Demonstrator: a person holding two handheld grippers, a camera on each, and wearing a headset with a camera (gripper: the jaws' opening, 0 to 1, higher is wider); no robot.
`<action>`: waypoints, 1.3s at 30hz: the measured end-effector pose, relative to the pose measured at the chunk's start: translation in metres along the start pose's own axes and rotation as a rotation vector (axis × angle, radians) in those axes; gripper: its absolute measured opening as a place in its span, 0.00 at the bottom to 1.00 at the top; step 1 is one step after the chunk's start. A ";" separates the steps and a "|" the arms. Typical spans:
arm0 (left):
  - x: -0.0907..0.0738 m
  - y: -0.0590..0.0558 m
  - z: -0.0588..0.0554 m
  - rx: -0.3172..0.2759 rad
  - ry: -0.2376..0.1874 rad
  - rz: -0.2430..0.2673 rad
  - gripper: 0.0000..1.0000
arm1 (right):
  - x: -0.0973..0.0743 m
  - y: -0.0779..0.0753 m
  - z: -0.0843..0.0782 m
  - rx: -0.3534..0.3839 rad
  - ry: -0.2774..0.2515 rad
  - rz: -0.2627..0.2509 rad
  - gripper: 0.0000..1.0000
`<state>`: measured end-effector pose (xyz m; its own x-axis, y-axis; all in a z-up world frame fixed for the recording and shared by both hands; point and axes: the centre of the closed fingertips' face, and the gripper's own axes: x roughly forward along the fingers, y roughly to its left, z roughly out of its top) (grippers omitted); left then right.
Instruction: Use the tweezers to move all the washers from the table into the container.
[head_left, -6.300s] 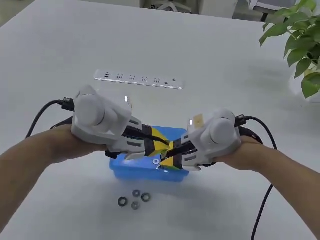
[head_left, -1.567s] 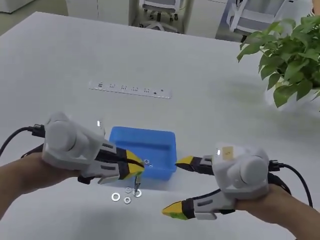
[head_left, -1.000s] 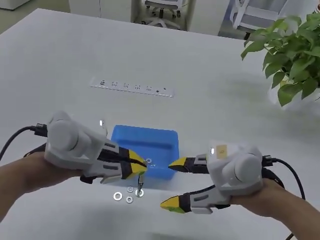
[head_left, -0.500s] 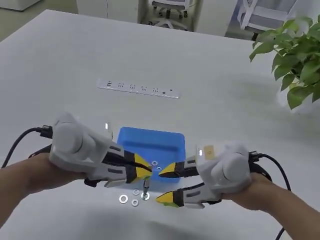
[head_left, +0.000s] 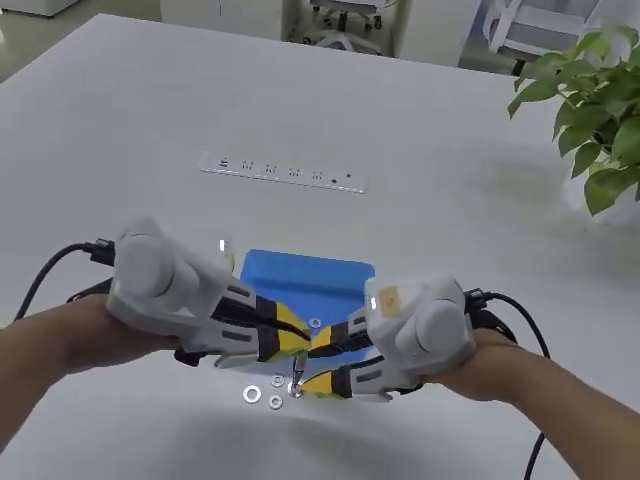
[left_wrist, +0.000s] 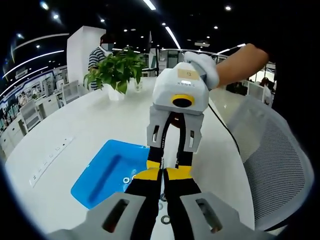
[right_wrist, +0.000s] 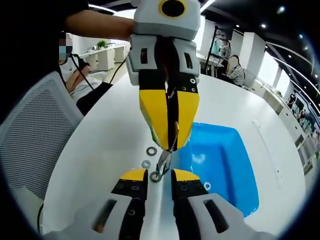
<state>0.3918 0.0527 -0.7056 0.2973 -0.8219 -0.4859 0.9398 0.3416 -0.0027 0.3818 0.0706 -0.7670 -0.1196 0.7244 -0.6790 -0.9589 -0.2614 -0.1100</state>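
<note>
1. Head view: the left gripper (head_left: 297, 343), lower left of centre, had its yellow jaws pressed together on the tweezers (head_left: 296, 368). The tweezers pointed down from the jaws to the white table (head_left: 450, 200). The right gripper (head_left: 325, 358) faced it from the lower right with its jaws a little apart, one above and one below the tweezers' tip. Three washers (head_left: 276, 402) lay on the table just under the tips, and the rightmost sat at the tweezers' tip. The blue container (head_left: 300, 275) sat just above both grippers, with one washer (head_left: 315, 323) inside near its lower edge. A power strip (head_left: 283, 172) lay above centre, and a plant (head_left: 600, 110) stood at the upper right.

2. Left gripper view: its own jaws rose closed from the bottom centre. The right gripper hung nose-down in the middle of the frame, and the yellow tips of both grippers were close together. The container lay at the lower left with a washer in it. Two washers lay on the table at the bottom, just right of the jaws. A mesh chair (left_wrist: 280, 165) filled the right side.

3. Right gripper view: its own jaws rose from the bottom with a narrow gap, gripping nothing. The tweezers' tip and one washer sat just above that gap. The left gripper came down from the top, clamped on the tweezers. Two more washers lay up and to the left of the tip. The container lay to the right, with a washer at its lower left corner.
</note>
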 end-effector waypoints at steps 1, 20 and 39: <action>0.000 0.000 0.000 0.001 0.002 -0.002 0.06 | 0.001 0.000 0.000 -0.005 0.003 0.004 0.20; 0.000 0.001 -0.002 0.007 0.015 -0.018 0.06 | 0.010 -0.002 0.000 -0.018 0.018 0.052 0.10; 0.000 -0.002 -0.005 0.019 0.048 -0.010 0.07 | 0.011 -0.002 0.001 0.030 0.025 0.050 0.08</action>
<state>0.3893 0.0542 -0.7103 0.2802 -0.8023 -0.5271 0.9459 0.3244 0.0092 0.3817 0.0795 -0.7734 -0.1612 0.6945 -0.7012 -0.9592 -0.2776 -0.0543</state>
